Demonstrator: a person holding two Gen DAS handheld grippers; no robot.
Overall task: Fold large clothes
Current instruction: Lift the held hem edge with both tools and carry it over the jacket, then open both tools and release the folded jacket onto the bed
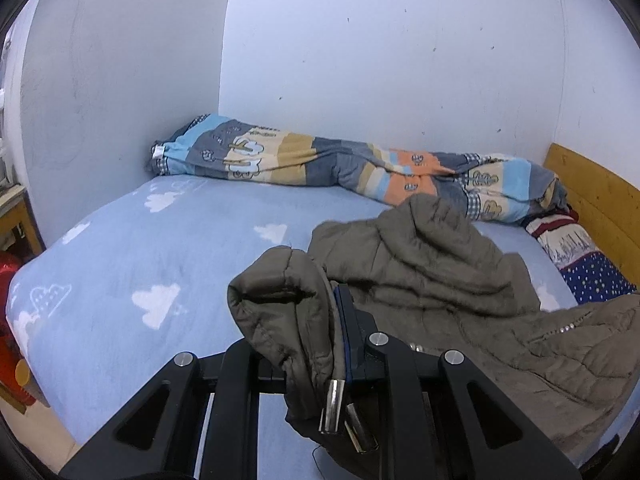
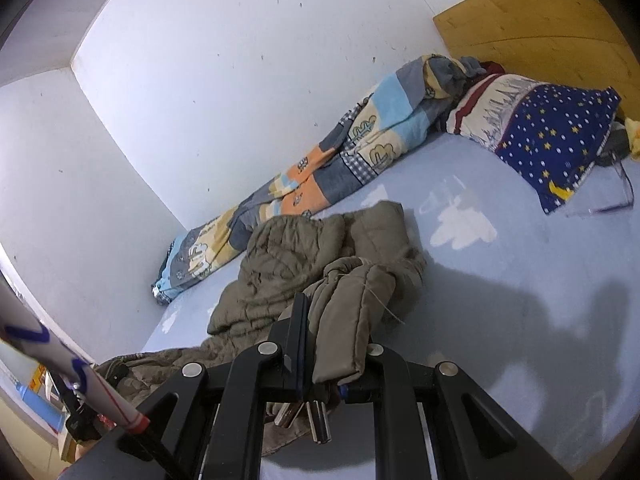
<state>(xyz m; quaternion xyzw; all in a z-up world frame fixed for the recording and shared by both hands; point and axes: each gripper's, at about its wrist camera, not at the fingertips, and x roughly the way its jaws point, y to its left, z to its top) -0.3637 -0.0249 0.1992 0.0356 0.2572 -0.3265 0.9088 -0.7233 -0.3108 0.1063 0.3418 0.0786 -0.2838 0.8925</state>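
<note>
- The left gripper (image 1: 320,300) is clenched on a bunched fold of the olive quilted jacket (image 1: 420,272); the padded cloth wraps over one finger and hangs down beside the frame, with metal cord ends (image 1: 334,404) dangling under it.
- The right gripper (image 2: 316,320) is likewise clamped on a folded edge of the same jacket (image 2: 288,272), a thick strip of cloth pinched between its fingers.
- The jacket lies crumpled on the near part of the bed (image 1: 120,260), its far end resting on the light blue sheet with white clouds, its near edges lifted in the two grippers.
- A rolled patchwork blanket (image 1: 320,160) lies along the far wall, just beyond the jacket.
- A pillow (image 2: 552,132) with a dark blue starred cover sits at the right end of the bed, against the wooden headboard (image 2: 540,20).
- In the right wrist view a pair of glasses (image 2: 616,196) lies on the sheet just beside the pillow.
- A white sleeve (image 2: 60,364) with blue and red marks shows at the left edge of that view.
</note>
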